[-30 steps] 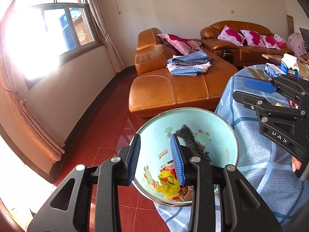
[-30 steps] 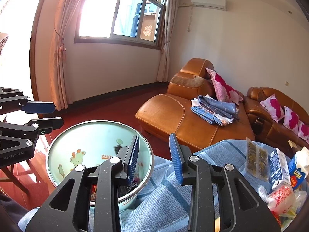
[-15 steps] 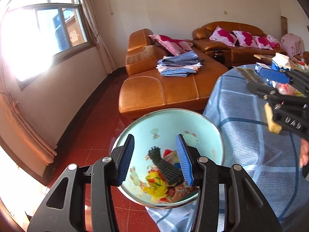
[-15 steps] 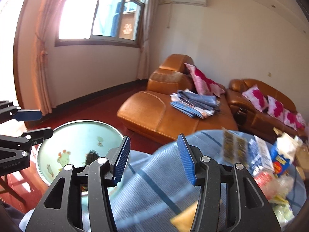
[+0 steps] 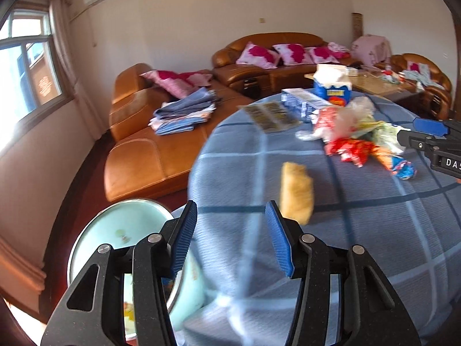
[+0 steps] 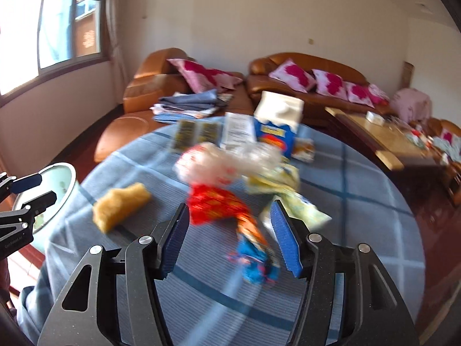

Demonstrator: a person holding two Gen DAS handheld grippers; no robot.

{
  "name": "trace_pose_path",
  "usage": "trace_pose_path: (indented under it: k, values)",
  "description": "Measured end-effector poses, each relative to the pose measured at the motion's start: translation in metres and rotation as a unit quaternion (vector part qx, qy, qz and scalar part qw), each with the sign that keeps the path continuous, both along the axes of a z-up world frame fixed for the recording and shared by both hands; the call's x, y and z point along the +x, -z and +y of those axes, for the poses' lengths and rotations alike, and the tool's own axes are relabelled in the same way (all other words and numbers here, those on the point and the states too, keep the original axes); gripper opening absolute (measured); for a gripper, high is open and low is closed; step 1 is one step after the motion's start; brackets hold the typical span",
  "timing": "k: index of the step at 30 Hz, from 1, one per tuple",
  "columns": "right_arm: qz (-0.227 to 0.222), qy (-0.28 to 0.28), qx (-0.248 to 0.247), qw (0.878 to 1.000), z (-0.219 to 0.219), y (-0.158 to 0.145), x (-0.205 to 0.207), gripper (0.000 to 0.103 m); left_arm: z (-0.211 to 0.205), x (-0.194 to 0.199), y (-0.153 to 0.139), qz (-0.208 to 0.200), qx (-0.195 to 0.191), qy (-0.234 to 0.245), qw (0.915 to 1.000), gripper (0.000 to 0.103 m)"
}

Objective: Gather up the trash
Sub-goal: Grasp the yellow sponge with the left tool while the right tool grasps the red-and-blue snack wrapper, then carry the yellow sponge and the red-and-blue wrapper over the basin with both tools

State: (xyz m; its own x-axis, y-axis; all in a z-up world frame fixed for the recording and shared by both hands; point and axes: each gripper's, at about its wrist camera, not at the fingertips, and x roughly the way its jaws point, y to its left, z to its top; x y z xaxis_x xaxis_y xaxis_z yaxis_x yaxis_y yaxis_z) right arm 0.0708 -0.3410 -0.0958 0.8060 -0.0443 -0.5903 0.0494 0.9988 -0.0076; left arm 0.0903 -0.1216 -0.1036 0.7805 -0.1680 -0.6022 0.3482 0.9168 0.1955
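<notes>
My left gripper is open and empty above the near edge of the blue checked table, with a yellow sponge-like scrap just ahead of it. The light-blue trash bin stands low at the left, beside the table. My right gripper is open and empty above a red and orange wrapper and a blue wrapper. The yellow scrap lies to its left. A heap of wrappers and clear plastic lies further back. The right wrist view is blurred.
A blue tissue box, a flat blue-and-white carton and a dark sachet strip lie at the table's far side. Orange leather sofas with folded cloths stand behind. A wooden coffee table is at the right.
Both grippers have swung right from above the bin to over the table. The left jaws have opened wider. The black scrap seen by the left gripper now lies in the bin.
</notes>
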Motion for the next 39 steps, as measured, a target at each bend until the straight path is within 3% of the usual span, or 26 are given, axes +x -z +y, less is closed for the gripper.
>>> trace_pose_path:
  k: [7,12,14,18,19,23,26,39]
  values:
    - [0.033,0.014,0.008,0.999,-0.022,0.01,0.001,0.06,-0.053,0.016,0.011,0.013,0.013,0.046,0.9988,0.051]
    - [0.074,0.002,0.006,0.997,-0.018,0.023,0.015,0.062,-0.063,0.031,0.03,0.037,0.039,0.042,0.9977,0.051]
    - [0.087,-0.004,0.014,0.996,-0.016,0.028,0.02,0.062,-0.061,0.036,0.034,0.057,0.03,0.042,0.997,0.05]
    - [0.114,-0.016,0.017,0.993,-0.011,0.039,0.03,0.061,-0.056,0.038,0.04,0.076,0.02,0.047,0.9958,0.033]
    - [0.121,-0.019,0.02,0.992,-0.011,0.041,0.032,0.06,-0.055,0.038,0.04,0.08,0.014,0.052,0.9953,0.029]
    - [0.137,-0.037,0.021,0.99,-0.006,0.044,0.034,0.027,-0.055,0.035,0.04,0.078,0.007,0.063,0.995,0.028]
    - [0.138,-0.05,0.024,0.989,0.0,0.043,0.027,0.021,-0.051,0.03,0.038,0.075,-0.002,0.064,0.9952,0.027]
    - [0.068,-0.056,0.029,0.996,0.013,0.016,-0.023,0.019,-0.022,0.004,0.002,0.026,-0.042,0.043,0.9979,0.027]
